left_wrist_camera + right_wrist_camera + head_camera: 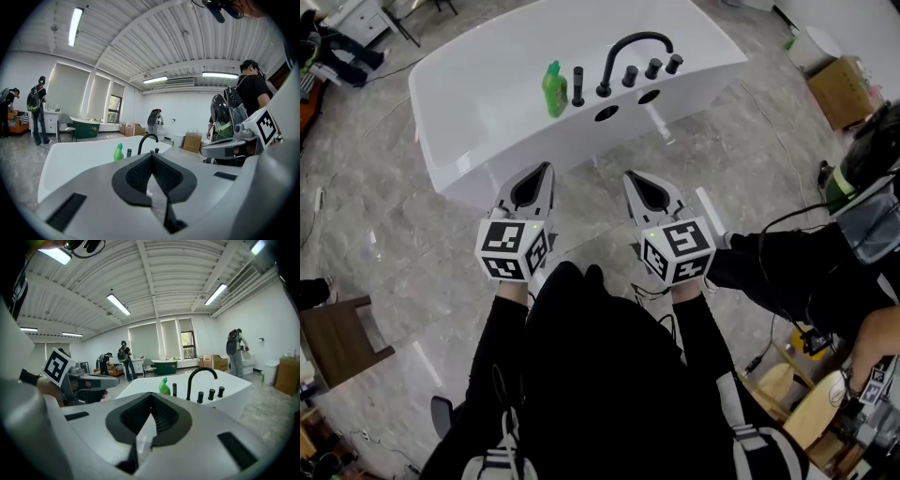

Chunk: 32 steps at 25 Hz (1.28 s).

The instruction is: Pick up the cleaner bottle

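Observation:
The green cleaner bottle [554, 90] stands upright on the near rim of a white bathtub [478, 84], left of a black faucet [628, 52]. It shows small in the left gripper view [118, 153] and the right gripper view [164, 386]. My left gripper [546, 169] and right gripper [632, 176] are held side by side short of the tub, both pointing at it. Each has its jaws shut with nothing between them. Neither touches the bottle.
Black knobs [652, 67] line the tub rim right of the faucet. A wooden stool [337, 342] stands at lower left and a cardboard box [842, 91] at upper right. Another person [249, 101] with a backpack stands to the right; other people [123, 359] are far across the room.

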### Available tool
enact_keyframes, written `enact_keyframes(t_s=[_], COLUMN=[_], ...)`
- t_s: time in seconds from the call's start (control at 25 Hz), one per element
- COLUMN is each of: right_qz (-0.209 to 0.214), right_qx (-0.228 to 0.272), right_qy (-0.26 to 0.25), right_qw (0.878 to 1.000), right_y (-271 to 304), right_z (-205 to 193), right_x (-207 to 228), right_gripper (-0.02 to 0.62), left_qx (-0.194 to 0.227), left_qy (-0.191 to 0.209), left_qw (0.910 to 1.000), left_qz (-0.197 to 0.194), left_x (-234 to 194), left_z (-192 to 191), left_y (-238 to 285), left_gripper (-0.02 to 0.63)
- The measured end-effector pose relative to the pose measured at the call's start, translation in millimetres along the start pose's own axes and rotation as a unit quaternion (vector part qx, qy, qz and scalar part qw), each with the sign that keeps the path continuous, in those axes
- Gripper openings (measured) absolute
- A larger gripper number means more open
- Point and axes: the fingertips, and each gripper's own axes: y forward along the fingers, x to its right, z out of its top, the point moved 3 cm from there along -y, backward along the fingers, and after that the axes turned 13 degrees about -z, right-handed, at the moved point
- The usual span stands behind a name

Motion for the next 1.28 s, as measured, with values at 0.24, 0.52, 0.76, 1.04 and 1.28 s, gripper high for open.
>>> enact_keyframes(t_s=[0.24,0.52,0.76,1.04,1.28], right_qz=[0.001,-0.001,-0.008,-0.006,-0.015], right_qx=[-0.004,-0.01,-0.017,-0.031,-0.041], right_qy=[0.006,-0.002,-0.007,-0.021,-0.032], right_qw=[1.0,1.0,1.0,0.999,0.999], right_y=[9,33,67,132,196], right_z=[2,7,16,30,39], right_x=[5,8,16,21,33], right_gripper=[0.002,0.002,0.002,0.002,0.002], left_qx=[-0.005,-0.014,-0.014,-0.031,-0.051], left_qy=[0.008,0.009,0.011,0.005,-0.005], left_qw=[0.9999,0.9999,0.9998,0.9995,0.9987], left_qz=[0.006,0.003,-0.002,-0.002,-0.005], left_x=[-5,-29,-60,-103,-144], left_z=[5,2,11,13,2], left_y=[12,34,60,95,127], left_gripper=[0.006,0.008,0.008,0.008,0.009])
